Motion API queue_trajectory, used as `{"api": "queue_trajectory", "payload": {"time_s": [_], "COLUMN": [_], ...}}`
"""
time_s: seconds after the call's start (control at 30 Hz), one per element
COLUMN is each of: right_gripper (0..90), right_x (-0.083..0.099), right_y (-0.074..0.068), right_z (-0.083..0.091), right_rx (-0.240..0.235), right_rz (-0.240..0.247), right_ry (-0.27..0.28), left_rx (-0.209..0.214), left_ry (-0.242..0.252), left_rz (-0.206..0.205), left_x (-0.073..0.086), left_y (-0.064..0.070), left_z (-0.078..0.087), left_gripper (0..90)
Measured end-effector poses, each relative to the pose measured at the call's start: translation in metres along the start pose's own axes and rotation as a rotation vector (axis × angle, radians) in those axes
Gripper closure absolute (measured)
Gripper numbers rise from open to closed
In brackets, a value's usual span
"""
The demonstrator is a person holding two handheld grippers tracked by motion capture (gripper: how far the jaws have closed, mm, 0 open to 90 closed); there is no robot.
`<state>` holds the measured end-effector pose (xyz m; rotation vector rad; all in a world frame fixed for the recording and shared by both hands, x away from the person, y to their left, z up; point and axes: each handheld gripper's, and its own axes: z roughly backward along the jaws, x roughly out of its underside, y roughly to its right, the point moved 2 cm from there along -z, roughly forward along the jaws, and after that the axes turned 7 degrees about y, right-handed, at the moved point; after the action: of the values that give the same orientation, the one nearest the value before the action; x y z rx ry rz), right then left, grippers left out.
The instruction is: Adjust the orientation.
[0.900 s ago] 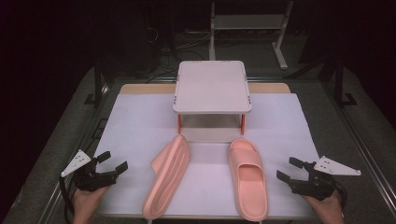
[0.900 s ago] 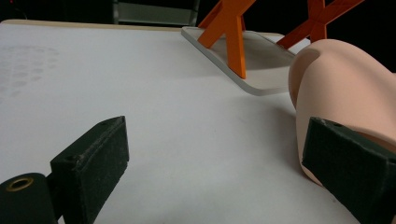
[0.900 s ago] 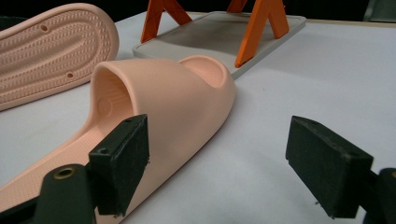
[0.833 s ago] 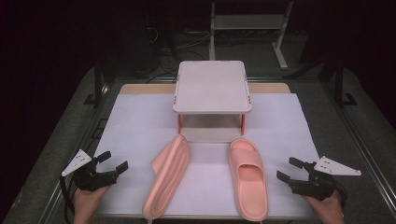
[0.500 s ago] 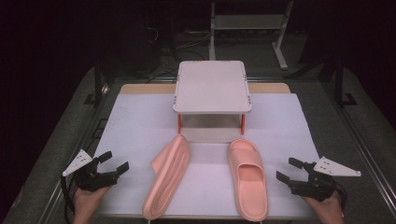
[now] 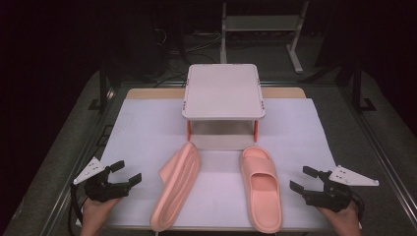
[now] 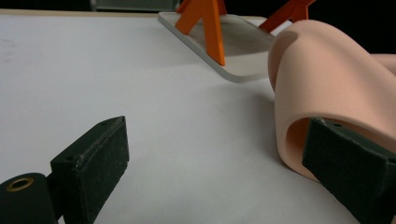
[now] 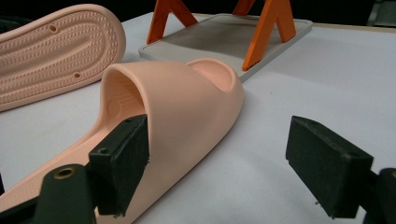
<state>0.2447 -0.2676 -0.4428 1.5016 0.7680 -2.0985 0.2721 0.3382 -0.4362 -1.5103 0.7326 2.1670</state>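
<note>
Flanking two pink slippers at lower centre of the worktop (image 6: 324,128): left gripper (image 6: 117,178) and right gripper (image 6: 309,181), both released. Left slipper (image 6: 177,184) lies tipped on edge; risk: a nudge topples it. Right slipper (image 6: 261,187) upright.

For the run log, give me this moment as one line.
left hand-held gripper: open, empty | right hand-held gripper: open, empty | left slipper: on edge | right slipper: upright | shelf: bare

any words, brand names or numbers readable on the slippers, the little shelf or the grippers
None: no readable text in any view.
Upright slipper: plain, no brand mark.
Slipper on its side: its sole shows ridged tread and small holes, no lettering.
Shelf: blank top.
Left gripper and right gripper: no labels visible.
</note>
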Motion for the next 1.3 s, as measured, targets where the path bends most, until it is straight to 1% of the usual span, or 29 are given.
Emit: {"api": "queue_trajectory", "payload": {"time_s": [0.1, 0.13, 0.33, 0.43, 0.5, 0.7, 0.73, 0.8, 0.9, 0.93, 1.0, 1.03, 1.1, 1.17, 1.3], "right_gripper": [20.8, 20.8, 20.9, 20.8, 20.8, 20.8, 20.8, 20.9, 20.8, 20.8, 20.8, 20.8, 20.8, 20.8, 20.8], "right_x": [0.000, 0.000, 0.000, 0.000, 0.000, 0.000, 0.000, 0.000, 0.000, 0.000, 0.001, 0.001, 0.001, 0.001, 0.001], "right_y": [0.000, -0.001, -0.001, -0.001, -0.001, -0.003, -0.003, -0.002, -0.003, -0.003, -0.003, -0.003, -0.004, -0.004, -0.004], "right_z": [0.000, 0.000, -0.001, -0.002, -0.002, -0.002, -0.002, -0.003, -0.004, -0.004, -0.004, -0.005, -0.005, -0.005, -0.006], "right_rx": [0.000, -0.001, -0.003, -0.004, -0.006, -0.009, -0.009, -0.010, -0.012, -0.014, -0.015, -0.015, -0.015, -0.016, -0.018], "right_rz": [0.001, 0.001, 0.004, 0.002, 0.002, 0.003, 0.003, 0.004, 0.004, 0.004, 0.005, 0.006, 0.005, 0.005, 0.007], "right_ry": [0.001, 0.001, -0.004, -0.005, -0.004, -0.006, -0.007, -0.008, -0.010, -0.011, -0.012, -0.012, -0.013, -0.014, -0.017], "left_rx": [0.011, 0.014, 0.037, 0.054, 0.068, 0.097, 0.097, 0.106, 0.116, 0.126, 0.131, 0.134, 0.140, 0.145, 0.147], "left_ry": [-0.019, -0.020, -0.042, -0.065, -0.078, -0.137, -0.137, -0.162, -0.165, -0.177, -0.186, -0.209, -0.235, -0.234, -0.228], "left_rz": [-0.012, -0.007, -0.019, -0.027, -0.043, -0.066, -0.066, -0.080, -0.085, -0.096, -0.100, -0.113, -0.124, -0.122, -0.110], "left_x": [0.001, 0.001, 0.001, 0.002, 0.002, 0.005, 0.005, 0.006, 0.007, 0.007, 0.007, 0.008, 0.009, 0.009, 0.007], "left_y": [0.003, 0.004, 0.008, 0.011, 0.013, 0.020, 0.020, 0.023, 0.024, 0.026, 0.028, 0.030, 0.032, 0.033, 0.035], "left_z": [-0.003, -0.005, -0.010, -0.014, -0.017, -0.027, -0.027, -0.031, -0.034, -0.037, -0.039, -0.043, -0.048, -0.051, -0.057], "left_gripper": [6.5, 6.5, 6.5, 6.7, 10.0, 13.5, 14.0, 14.8, 20.0, 21.4, 23.2, 24.3, 25.8, 29.3, 29.6]}}
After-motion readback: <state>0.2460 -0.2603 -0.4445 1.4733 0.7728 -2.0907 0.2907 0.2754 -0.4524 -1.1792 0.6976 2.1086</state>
